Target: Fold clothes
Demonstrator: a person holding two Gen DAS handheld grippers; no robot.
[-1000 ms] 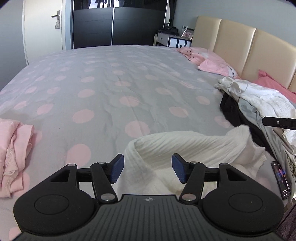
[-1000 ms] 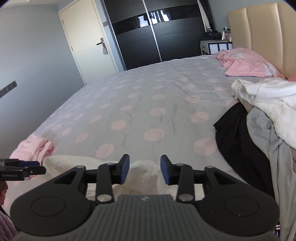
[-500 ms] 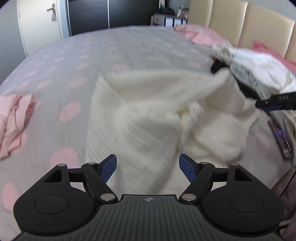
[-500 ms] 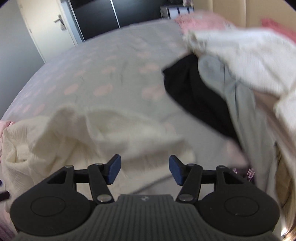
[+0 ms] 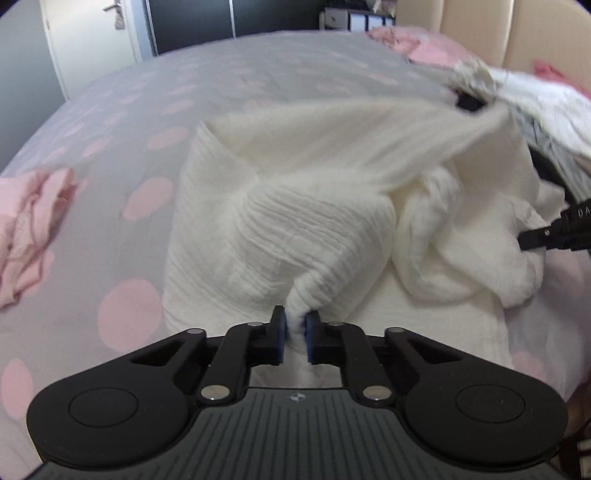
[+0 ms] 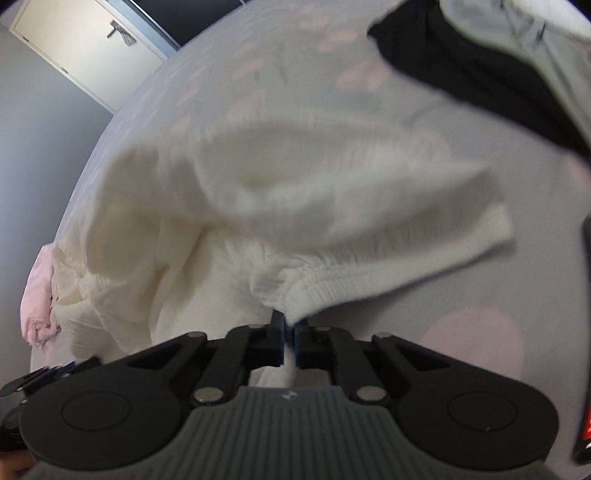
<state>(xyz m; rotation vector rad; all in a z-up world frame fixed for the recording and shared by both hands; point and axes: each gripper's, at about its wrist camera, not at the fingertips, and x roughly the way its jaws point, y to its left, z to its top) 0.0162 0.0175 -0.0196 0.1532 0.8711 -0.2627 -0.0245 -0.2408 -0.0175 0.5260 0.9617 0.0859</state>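
Left gripper [image 5: 294, 325]: fingers pressed together on a pinched ridge of the white garment [image 5: 314, 221], the cloth squeezed between the blue pads.
Right gripper [image 6: 290, 332]: fingers clamped on the garment's ribbed, elastic-looking hem [image 6: 332, 275], a thin strip of cloth showing between the pads.
White garment: lies rumpled on the bed [image 5: 258, 74] near its front edge, stretching from the middle of the spread toward the right-hand pile; pulled up into a peak at each gripper.
Material: soft, crinkled weave with fine parallel ridges; creamy white; one end gathered into a bunched band.
Bed: grey spread with round pale pink dots, lightly creased.
Containers: none in view; everything rests straight on the spread.
Pink garment [image 5: 29, 225]: crumpled heap at the bed's left edge, thin cloth with many folds.
Pile at right edge: a black garment [image 6: 480, 70] under a pale grey garment [image 6: 535, 40], with more white cloth [image 5: 546, 107] on top; all loose and unfolded.
Pillow [image 5: 436, 48]: pink, at the far right corner against a padded beige headboard [image 5: 517, 33].
Left view only: the headboard, pillow, and the tip of the right gripper coming in at the right side, touching the white garment.
Right view only: the elastic hem close up, a white door [image 6: 85, 48] with a handle, and a dark flat object [image 6: 585, 332] at the right border, too cut off to identify.
Sharpness: the far parts of the white garment are blurred in both views.
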